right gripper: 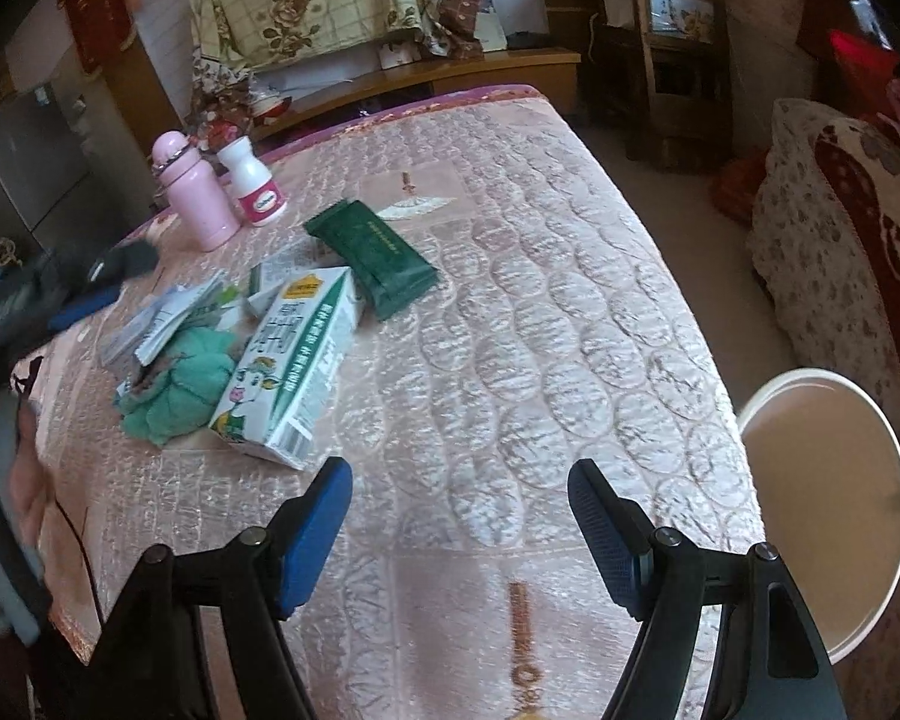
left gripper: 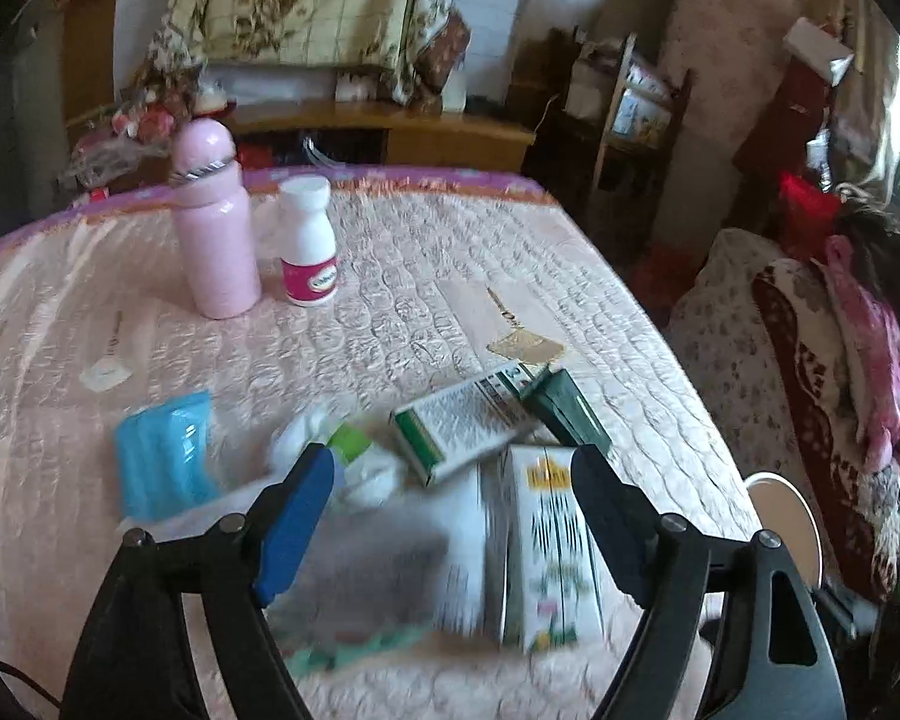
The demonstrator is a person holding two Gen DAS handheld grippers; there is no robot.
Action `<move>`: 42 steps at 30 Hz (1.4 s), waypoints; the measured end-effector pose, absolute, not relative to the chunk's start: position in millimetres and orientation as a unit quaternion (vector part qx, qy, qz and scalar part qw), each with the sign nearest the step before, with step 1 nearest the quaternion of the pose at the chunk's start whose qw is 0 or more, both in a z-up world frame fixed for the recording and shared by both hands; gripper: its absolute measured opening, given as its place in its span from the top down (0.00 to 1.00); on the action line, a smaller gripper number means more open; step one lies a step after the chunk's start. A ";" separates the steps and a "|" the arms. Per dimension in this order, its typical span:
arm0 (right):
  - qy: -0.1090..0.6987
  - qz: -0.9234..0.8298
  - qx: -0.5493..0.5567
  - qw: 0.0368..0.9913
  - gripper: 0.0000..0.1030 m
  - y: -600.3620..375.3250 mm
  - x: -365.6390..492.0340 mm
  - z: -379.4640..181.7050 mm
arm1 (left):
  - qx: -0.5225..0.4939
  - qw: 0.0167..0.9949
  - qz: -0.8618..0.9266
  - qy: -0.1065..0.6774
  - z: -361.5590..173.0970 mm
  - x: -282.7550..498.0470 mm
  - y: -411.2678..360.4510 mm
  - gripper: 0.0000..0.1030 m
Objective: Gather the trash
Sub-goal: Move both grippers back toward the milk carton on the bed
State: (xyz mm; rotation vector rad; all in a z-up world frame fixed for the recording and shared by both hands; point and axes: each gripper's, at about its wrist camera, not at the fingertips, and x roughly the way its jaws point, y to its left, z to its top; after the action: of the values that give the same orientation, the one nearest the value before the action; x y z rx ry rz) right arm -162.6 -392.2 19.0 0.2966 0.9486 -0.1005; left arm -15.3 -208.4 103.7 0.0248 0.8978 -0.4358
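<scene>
Pink quilted bedding covers the bed (right gripper: 510, 312) that fills both views, with a white bucket (right gripper: 834, 504) on the floor at its lower right edge. Trash lies heaped on the bed: a white and green milk carton (right gripper: 288, 372), a dark green wrapper (right gripper: 372, 258) just beyond it, a green and white box (left gripper: 462, 426), a crumpled teal cloth (right gripper: 174, 390) against the carton, and a blue packet (left gripper: 162, 462) at centre left of the left wrist view. A pink bottle (left gripper: 213, 222) and a white pill bottle (left gripper: 307, 240) stand side by side, upper left. The left tongs (left gripper: 453, 474) gape wide over the heap, the carton between the fingers but ungripped. The right tongs (right gripper: 459, 486) are wide too, over bare bedding, holding nothing.
</scene>
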 end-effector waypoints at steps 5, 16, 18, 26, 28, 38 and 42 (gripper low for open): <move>0.455 -0.053 0.151 0.876 0.25 -400.2 -168.4 17.8 | 0.078 0.854 -0.177 0.483 79.8 14.0 -229.5 0.21; 0.456 -0.030 0.154 0.876 0.25 -386.9 -156.6 14.8 | 0.089 0.833 -0.196 0.509 63.4 -62.7 -127.5 0.21; 0.456 -0.019 0.149 0.877 0.25 -376.7 -149.3 15.9 | 0.081 0.835 -0.185 0.512 62.4 -74.3 -101.2 0.21; 0.455 0.022 0.140 0.879 0.25 -335.0 -113.0 19.4 | 0.026 0.846 -0.138 0.514 66.1 -98.2 -26.1 0.21; 0.457 0.030 0.145 0.877 0.25 -326.2 -102.4 19.0 | 0.002 0.855 -0.144 0.499 78.7 -101.2 -19.2 0.21; 0.472 0.026 0.145 0.869 0.25 -305.9 -64.7 10.7 | -0.092 0.872 -0.152 0.456 107.2 -59.4 -52.9 0.21; 0.489 0.024 0.129 0.862 0.25 -301.0 -56.2 -1.2 | -0.025 0.862 -0.146 0.484 84.3 -46.3 -85.7 0.21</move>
State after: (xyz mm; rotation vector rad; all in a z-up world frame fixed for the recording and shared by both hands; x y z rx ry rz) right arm -56.2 -301.0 -1.2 0.2716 1.0250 0.0497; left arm -46.3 -85.7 84.3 -0.0517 1.0154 -0.3070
